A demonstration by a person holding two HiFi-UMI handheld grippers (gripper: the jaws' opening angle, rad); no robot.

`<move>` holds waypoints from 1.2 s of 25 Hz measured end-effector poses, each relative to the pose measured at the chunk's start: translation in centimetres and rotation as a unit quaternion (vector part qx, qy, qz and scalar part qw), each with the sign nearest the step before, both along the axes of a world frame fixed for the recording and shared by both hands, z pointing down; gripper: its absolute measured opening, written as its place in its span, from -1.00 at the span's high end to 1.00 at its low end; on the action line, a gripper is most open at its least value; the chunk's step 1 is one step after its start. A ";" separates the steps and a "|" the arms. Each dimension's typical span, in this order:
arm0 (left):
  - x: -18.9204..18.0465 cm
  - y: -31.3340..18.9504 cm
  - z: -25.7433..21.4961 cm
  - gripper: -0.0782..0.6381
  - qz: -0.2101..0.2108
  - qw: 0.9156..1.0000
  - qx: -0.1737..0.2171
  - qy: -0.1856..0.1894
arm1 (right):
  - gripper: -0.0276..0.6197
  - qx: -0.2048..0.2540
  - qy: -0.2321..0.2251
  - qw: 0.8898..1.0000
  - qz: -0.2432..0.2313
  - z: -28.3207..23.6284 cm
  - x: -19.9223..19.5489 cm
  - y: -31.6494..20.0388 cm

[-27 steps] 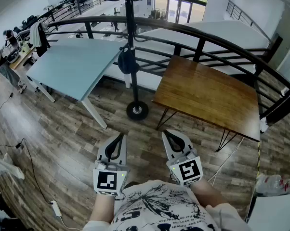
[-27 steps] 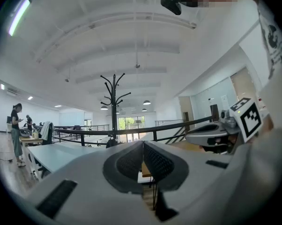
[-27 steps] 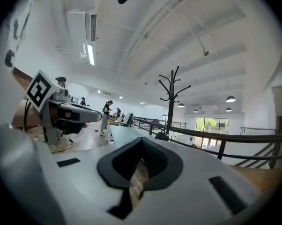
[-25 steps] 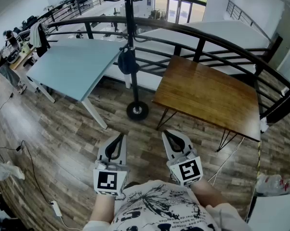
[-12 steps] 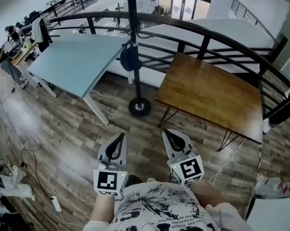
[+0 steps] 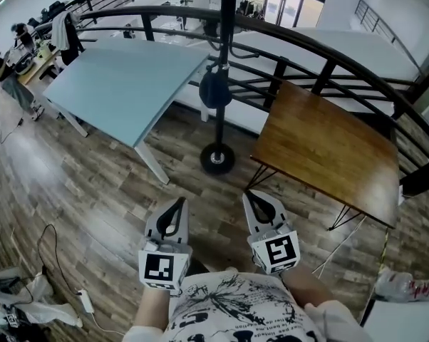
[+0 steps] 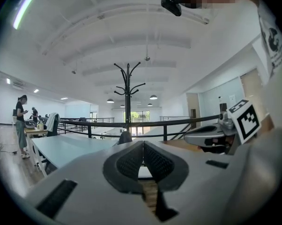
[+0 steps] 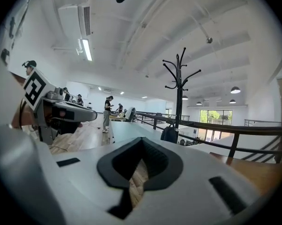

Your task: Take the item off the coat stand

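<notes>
A black coat stand (image 6: 224, 55) rises from a round base (image 6: 217, 158) on the wood floor, between two tables. A dark bag (image 6: 214, 90) hangs from it at about rail height. The same stand (image 7: 127, 97) and bag (image 7: 125, 137) show ahead in the left gripper view, and the stand (image 8: 179, 93) and bag (image 8: 169, 133) in the right gripper view. My left gripper (image 6: 178, 202) and right gripper (image 6: 252, 195) are held side by side close to my body, well short of the stand. Both are shut with nothing in them.
A light blue table (image 6: 122, 84) stands left of the stand and a brown wooden table (image 6: 328, 141) right of it. A black curved railing (image 6: 307, 48) runs behind them. Cables (image 6: 58, 262) lie on the floor at left. People sit at desks (image 6: 15, 41) far left.
The view has swung left, so the coat stand and tables now sit further right and lower in the picture. Both grippers keep their place and stay shut.
</notes>
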State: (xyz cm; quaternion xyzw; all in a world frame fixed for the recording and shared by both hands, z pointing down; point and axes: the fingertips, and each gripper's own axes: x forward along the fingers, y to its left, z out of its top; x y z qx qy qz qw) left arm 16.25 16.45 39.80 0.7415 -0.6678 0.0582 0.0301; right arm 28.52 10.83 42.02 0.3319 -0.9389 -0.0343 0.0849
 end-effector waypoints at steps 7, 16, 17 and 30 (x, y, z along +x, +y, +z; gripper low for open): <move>-13.8 -9.4 -0.3 0.77 0.028 1.000 0.004 0.003 | 0.93 -0.010 0.008 0.999 0.051 1.0 -12.0 -8.1; -30.9 -20.1 -2.1 0.77 0.108 0.994 -0.015 -0.006 | 0.93 -0.032 -0.004 0.989 0.147 -0.6 -26.9 -18.5; -32.1 -21.2 -1.9 0.77 0.111 0.994 -0.021 -0.006 | 0.93 -0.034 -0.004 0.987 0.157 -0.6 -27.8 -19.5; -33.8 -37.8 0.2 0.77 0.181 0.983 -0.030 0.001 | 0.93 -0.050 0.010 0.968 0.246 2.0 -28.6 -34.9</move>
